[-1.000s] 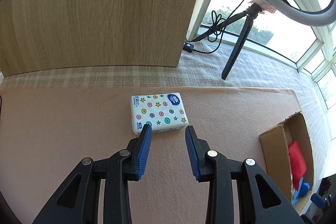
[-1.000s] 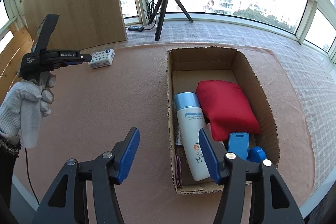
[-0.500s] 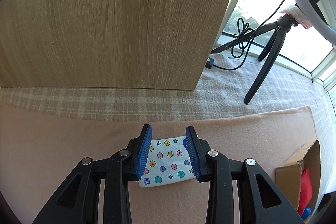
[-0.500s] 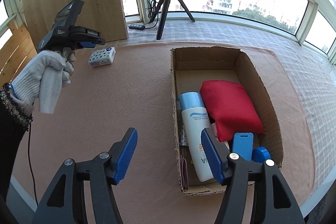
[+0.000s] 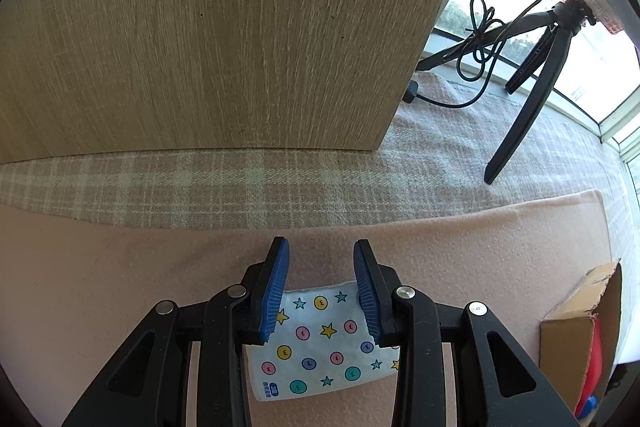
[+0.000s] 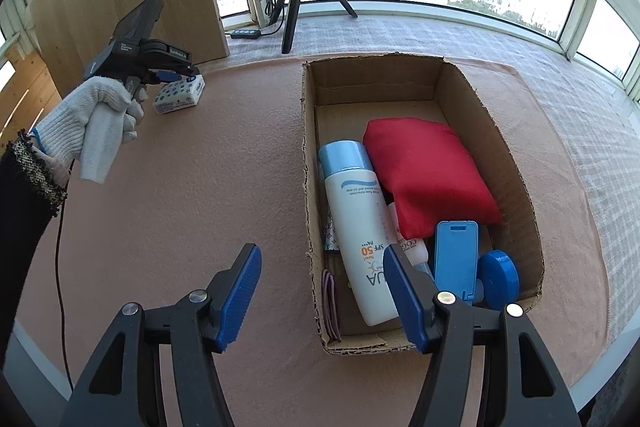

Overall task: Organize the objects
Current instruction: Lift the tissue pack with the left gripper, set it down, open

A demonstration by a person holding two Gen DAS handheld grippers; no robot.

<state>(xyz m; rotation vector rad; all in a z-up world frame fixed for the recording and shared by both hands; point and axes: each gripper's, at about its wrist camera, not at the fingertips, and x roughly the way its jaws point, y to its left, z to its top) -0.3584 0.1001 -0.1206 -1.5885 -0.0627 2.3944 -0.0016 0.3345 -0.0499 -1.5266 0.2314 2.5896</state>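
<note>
Bright window daylight, glare, fisheye-warped edges

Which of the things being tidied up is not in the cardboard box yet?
The tissue pack with the coloured dots and stars. It lies alone on the pink mat, between the left gripper fingers, while the rest lie in the cardboard box.

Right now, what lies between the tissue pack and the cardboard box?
Nothing: only bare pink cloth lies between the tissue pack and the cardboard box, seen in the right wrist view.
</note>
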